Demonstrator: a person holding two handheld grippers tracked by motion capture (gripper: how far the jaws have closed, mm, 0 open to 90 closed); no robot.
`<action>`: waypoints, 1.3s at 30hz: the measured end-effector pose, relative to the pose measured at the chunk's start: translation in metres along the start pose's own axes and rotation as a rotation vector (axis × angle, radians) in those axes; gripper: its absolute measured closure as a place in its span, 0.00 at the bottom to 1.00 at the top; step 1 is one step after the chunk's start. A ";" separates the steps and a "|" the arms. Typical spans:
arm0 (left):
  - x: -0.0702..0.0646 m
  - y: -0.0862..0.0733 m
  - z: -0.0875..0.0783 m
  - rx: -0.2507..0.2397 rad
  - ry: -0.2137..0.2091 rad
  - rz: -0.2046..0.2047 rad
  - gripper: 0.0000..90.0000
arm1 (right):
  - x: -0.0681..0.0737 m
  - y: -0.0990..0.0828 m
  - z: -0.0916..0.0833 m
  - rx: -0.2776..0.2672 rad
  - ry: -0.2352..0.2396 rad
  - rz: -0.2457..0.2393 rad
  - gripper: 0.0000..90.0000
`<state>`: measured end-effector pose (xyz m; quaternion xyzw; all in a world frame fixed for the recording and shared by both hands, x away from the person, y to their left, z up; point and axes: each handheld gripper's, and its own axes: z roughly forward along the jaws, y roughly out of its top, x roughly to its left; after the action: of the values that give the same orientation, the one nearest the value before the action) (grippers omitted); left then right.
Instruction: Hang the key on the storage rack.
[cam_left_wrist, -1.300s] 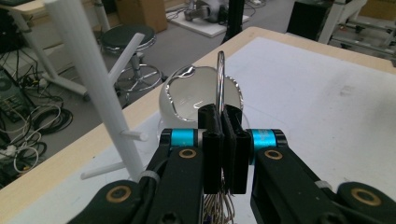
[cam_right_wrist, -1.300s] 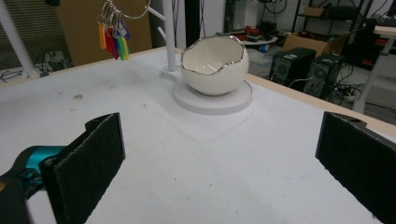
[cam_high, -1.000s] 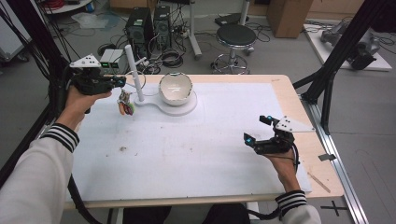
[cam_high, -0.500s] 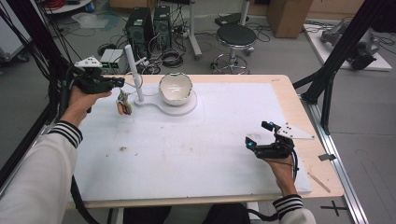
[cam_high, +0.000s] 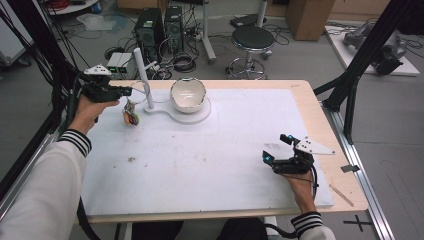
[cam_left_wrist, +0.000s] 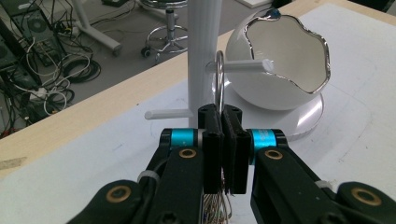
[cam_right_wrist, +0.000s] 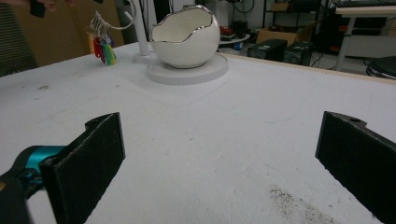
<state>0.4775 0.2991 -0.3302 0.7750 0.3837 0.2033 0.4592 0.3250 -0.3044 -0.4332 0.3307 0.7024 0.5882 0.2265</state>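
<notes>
A white peg stand (cam_high: 141, 75) rises beside an egg-shaped white bowl (cam_high: 187, 94) on a shared white base at the table's far left. My left gripper (cam_high: 127, 91) is just left of the post, shut on a metal key ring (cam_left_wrist: 219, 79). The ring appears looped over the upper peg (cam_left_wrist: 243, 66). A bunch of coloured keys (cam_high: 131, 117) hangs below the gripper. My right gripper (cam_high: 275, 148) hovers low at the near right, open, with nothing between its jaws. In the right gripper view, the keys (cam_right_wrist: 102, 46) and bowl (cam_right_wrist: 187, 39) show far off.
The white mat (cam_high: 200, 160) covers most of the wooden table (cam_high: 320, 115). A lower peg (cam_left_wrist: 168, 113) sticks out of the post. Behind the table stand a stool (cam_high: 252, 37), computer cases (cam_high: 160, 25) and loose cables on the floor.
My right gripper has drifted slightly toward the near edge. My left gripper stays by the stand with the ring, and the keys have shifted a little.
</notes>
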 end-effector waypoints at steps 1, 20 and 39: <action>0.000 0.000 0.001 0.008 0.002 -0.002 0.97 | 0.000 0.000 0.000 -0.001 -0.001 -0.001 0.01; -0.022 -0.014 -0.025 -0.088 -0.009 0.053 0.53 | -0.002 -0.005 -0.002 0.011 -0.011 0.010 0.01; -0.084 -0.107 -0.075 -0.340 -0.013 0.072 0.02 | 0.000 -0.008 0.002 -0.052 0.037 0.004 0.01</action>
<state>0.3315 0.3053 -0.3830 0.7007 0.3130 0.2764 0.5786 0.3247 -0.3040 -0.4409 0.3152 0.6904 0.6126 0.2210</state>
